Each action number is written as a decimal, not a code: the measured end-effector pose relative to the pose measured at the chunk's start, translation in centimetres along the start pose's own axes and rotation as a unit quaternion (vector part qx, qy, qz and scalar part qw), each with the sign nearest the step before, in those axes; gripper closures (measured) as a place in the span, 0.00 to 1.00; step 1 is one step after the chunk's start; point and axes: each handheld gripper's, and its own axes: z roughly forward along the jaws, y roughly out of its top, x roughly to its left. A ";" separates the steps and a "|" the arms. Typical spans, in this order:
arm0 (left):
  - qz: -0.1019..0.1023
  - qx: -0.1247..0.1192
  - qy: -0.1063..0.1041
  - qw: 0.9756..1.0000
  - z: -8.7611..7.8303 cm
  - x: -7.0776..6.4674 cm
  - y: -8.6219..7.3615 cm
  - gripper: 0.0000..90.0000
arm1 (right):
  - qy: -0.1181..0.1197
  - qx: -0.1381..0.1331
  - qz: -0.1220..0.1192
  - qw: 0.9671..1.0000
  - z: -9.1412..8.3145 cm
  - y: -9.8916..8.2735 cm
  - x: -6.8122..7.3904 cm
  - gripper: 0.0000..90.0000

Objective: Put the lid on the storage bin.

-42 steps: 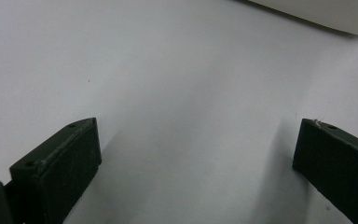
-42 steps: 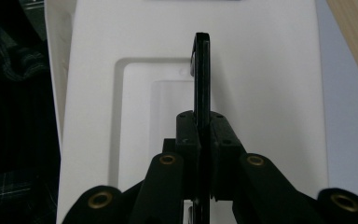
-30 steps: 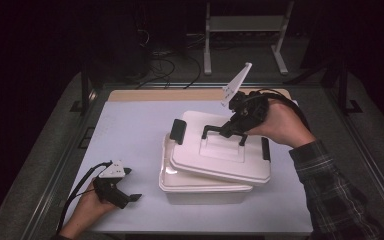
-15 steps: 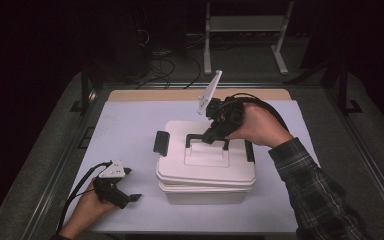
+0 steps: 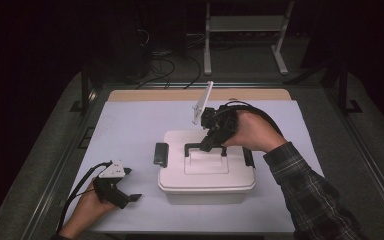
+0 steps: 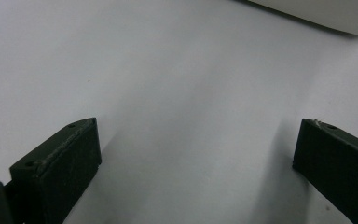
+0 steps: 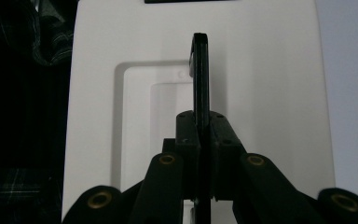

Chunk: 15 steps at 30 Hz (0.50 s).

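A white plastic box (image 5: 207, 187) stands mid-table with its white lid (image 5: 206, 167) resting squarely on it. Black latches hang at its left end (image 5: 161, 154) and its right end (image 5: 249, 157). My right gripper (image 5: 209, 144) is shut on the lid's black handle (image 5: 192, 146), held upright. In the right gripper view the handle (image 7: 200, 70) is pinched edge-on in the gripper (image 7: 200, 126) above the lid (image 7: 265, 93). My left gripper (image 5: 126, 198) rests open on the mat left of the box, apart from it. Its pads (image 6: 56, 165) stand wide with bare mat between them and the box edge (image 6: 317, 14) beyond.
A pale mat (image 5: 130, 125) covers the table, with a wooden strip (image 5: 150, 95) along the far edge. A metal stand (image 5: 245, 25) and cables (image 5: 165, 60) sit on the dark floor behind. Raised table rails (image 5: 60, 165) run down both sides.
The right gripper carried the lid left and down; it was skewed to the right over the box, and now it lies flat and lined up on it. The left gripper has not moved.
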 end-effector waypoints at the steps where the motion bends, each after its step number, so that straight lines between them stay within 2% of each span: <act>1: 0.000 0.000 0.000 1.000 0.0 0.0 0.0 0.00 | 0.000 0.000 0.000 1.000 0.0 0.0 0.0 0.93; 5: 0.000 0.000 0.000 1.000 0.0 0.0 0.0 0.00 | 0.000 -0.007 0.004 1.000 0.0 -0.2 0.1 0.91; 7: 0.000 -0.001 0.000 1.000 0.0 0.0 0.0 0.00 | -0.008 -0.020 0.004 1.000 -0.3 -0.6 0.2 0.82; 12: -0.001 -0.001 0.000 1.000 0.0 0.0 0.0 0.00 | -0.036 -0.041 0.023 0.998 -1.2 -2.0 0.3 0.63; 14: 0.000 0.000 0.000 1.000 0.0 0.0 0.0 0.00 | -0.040 -0.044 0.027 0.998 -1.3 -2.4 0.4 0.60; 15: -0.001 0.000 0.000 1.000 0.0 0.0 0.0 0.00 | -0.055 -0.056 0.033 0.996 -1.7 -3.3 0.4 0.53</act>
